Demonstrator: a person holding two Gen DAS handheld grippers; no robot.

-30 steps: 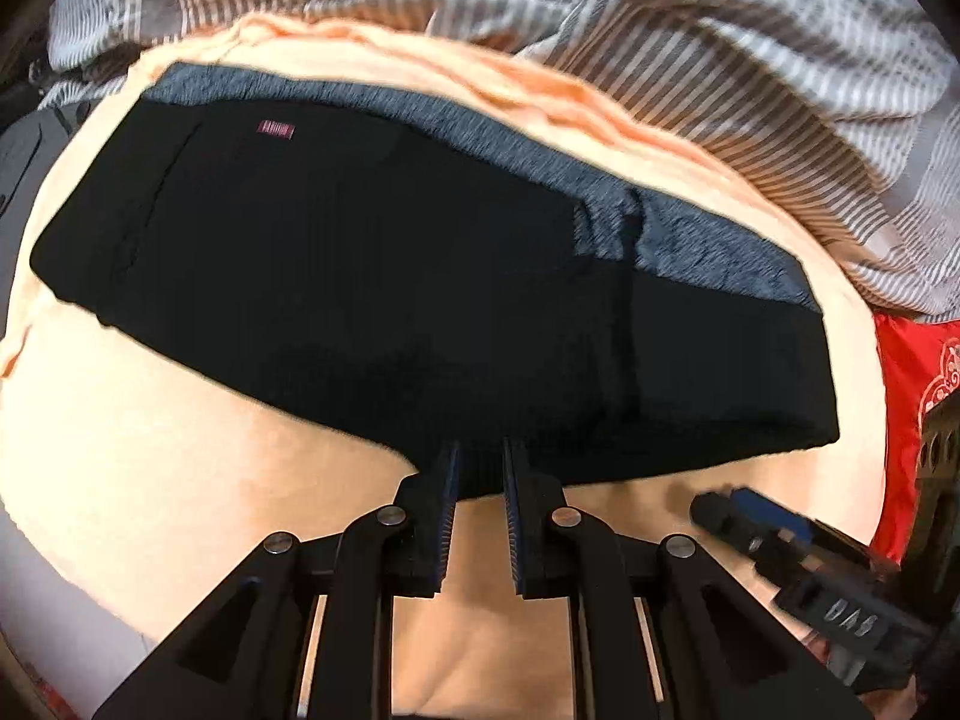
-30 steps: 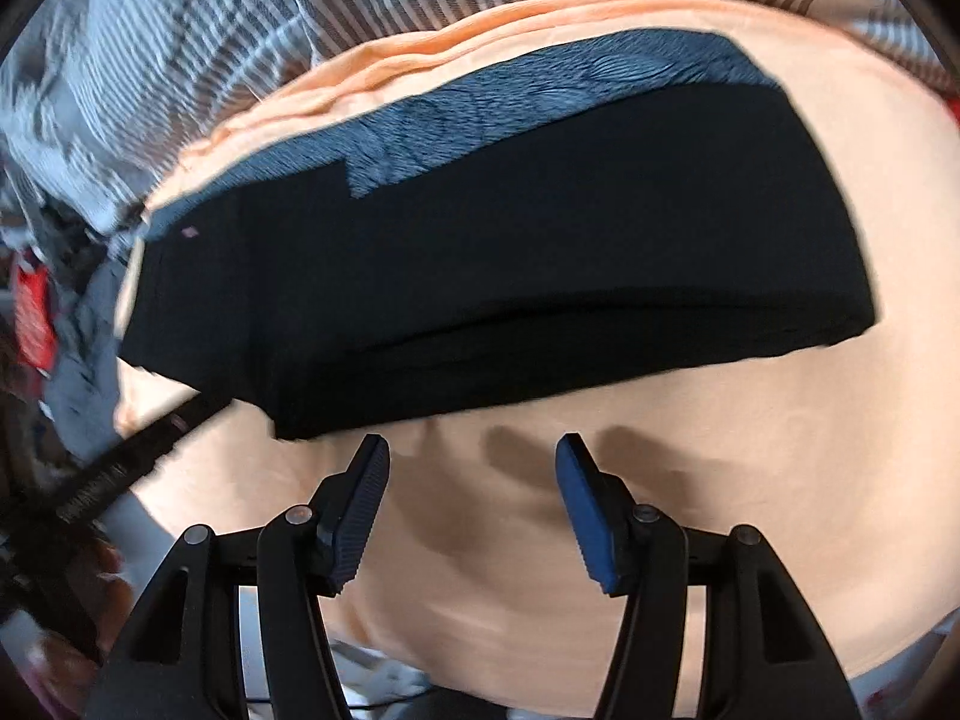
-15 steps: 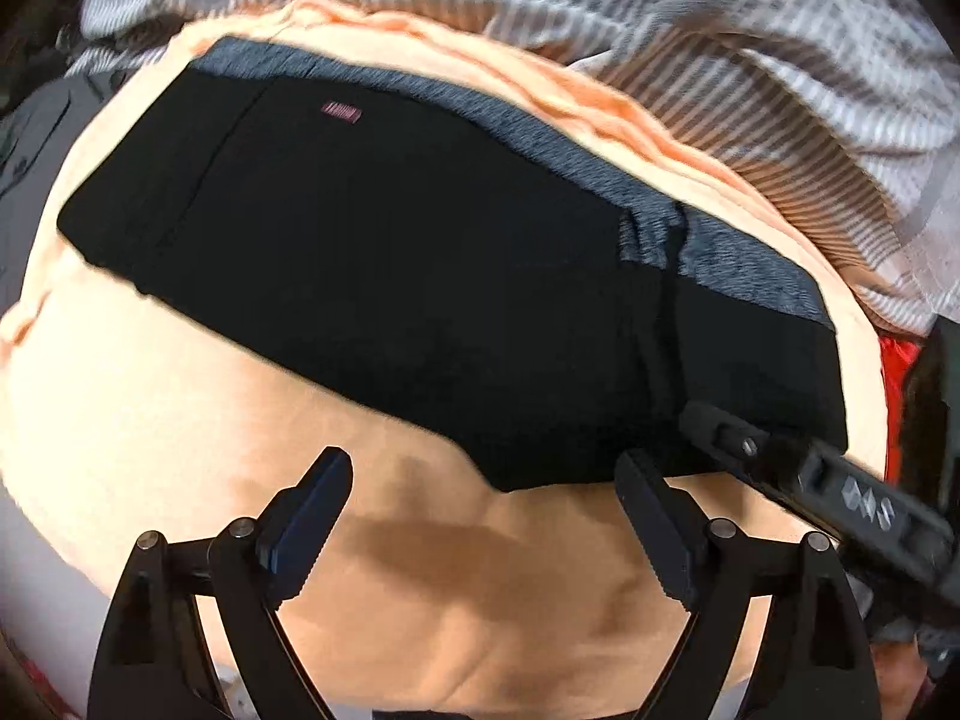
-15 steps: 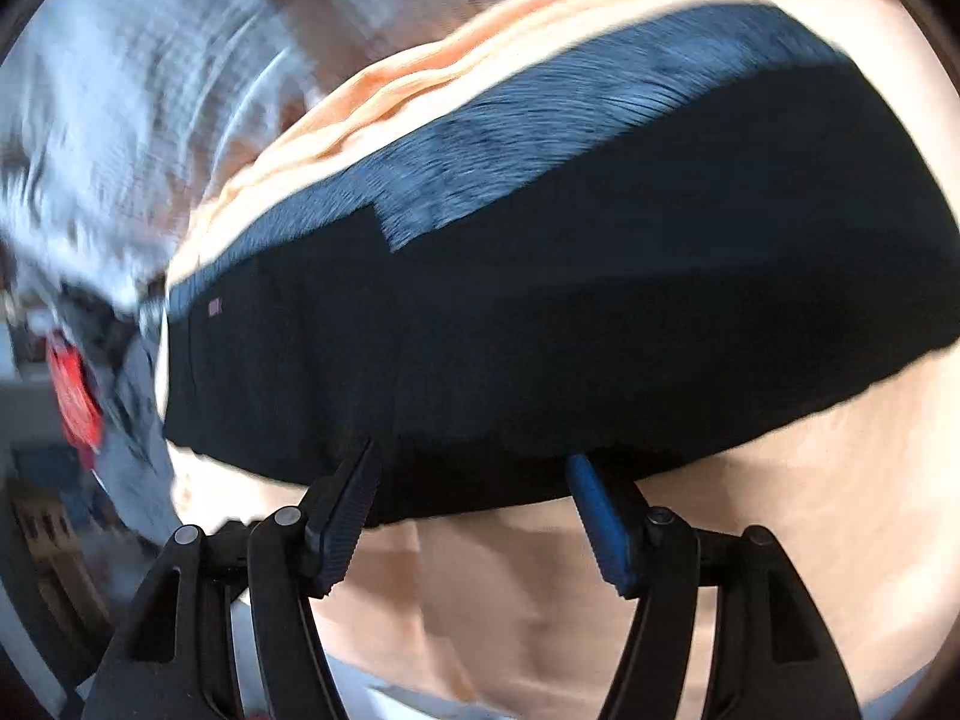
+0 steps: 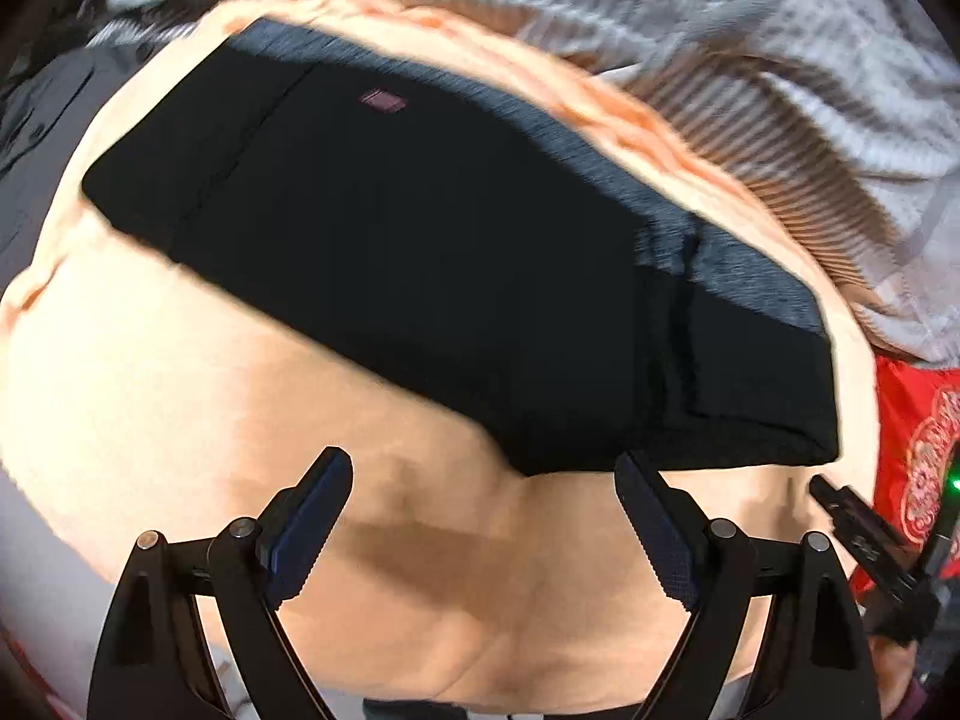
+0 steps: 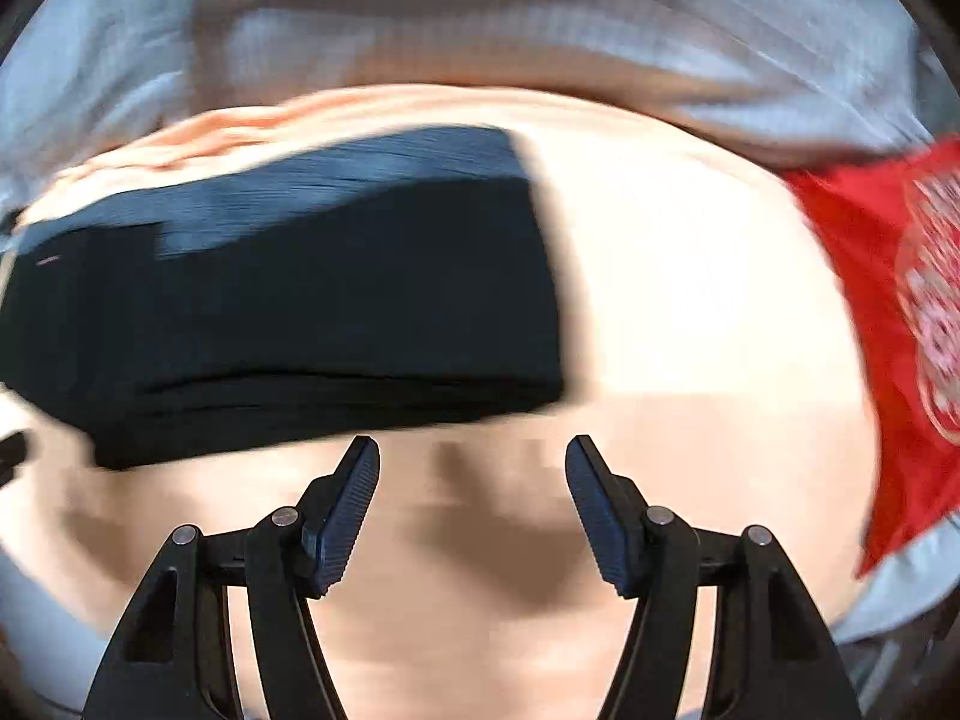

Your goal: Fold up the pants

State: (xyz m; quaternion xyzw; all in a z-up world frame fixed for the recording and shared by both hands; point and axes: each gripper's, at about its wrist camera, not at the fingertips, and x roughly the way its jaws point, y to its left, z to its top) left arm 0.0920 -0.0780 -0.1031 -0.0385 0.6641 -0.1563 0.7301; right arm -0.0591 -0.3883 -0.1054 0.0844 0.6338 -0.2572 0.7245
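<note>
The black pants (image 5: 456, 264) lie folded in a long band on a peach blanket (image 5: 150, 396), with a grey inner strip along the far edge and a small red label at upper left. My left gripper (image 5: 483, 480) is open and empty, just short of the pants' near edge. In the blurred right wrist view the pants (image 6: 288, 300) fill the left half. My right gripper (image 6: 473, 468) is open and empty over bare blanket (image 6: 690, 312), near the pants' right end. The right gripper's tip also shows in the left wrist view (image 5: 840, 504).
A grey striped bedcover (image 5: 750, 72) is bunched behind the blanket. A red patterned cloth (image 6: 888, 312) lies to the right and also shows in the left wrist view (image 5: 918, 456). The blanket's near edge drops off below both grippers.
My left gripper has opened from shut at the pants' near edge and drawn back a little. My right gripper has stayed open and swung right, toward the pants' right end.
</note>
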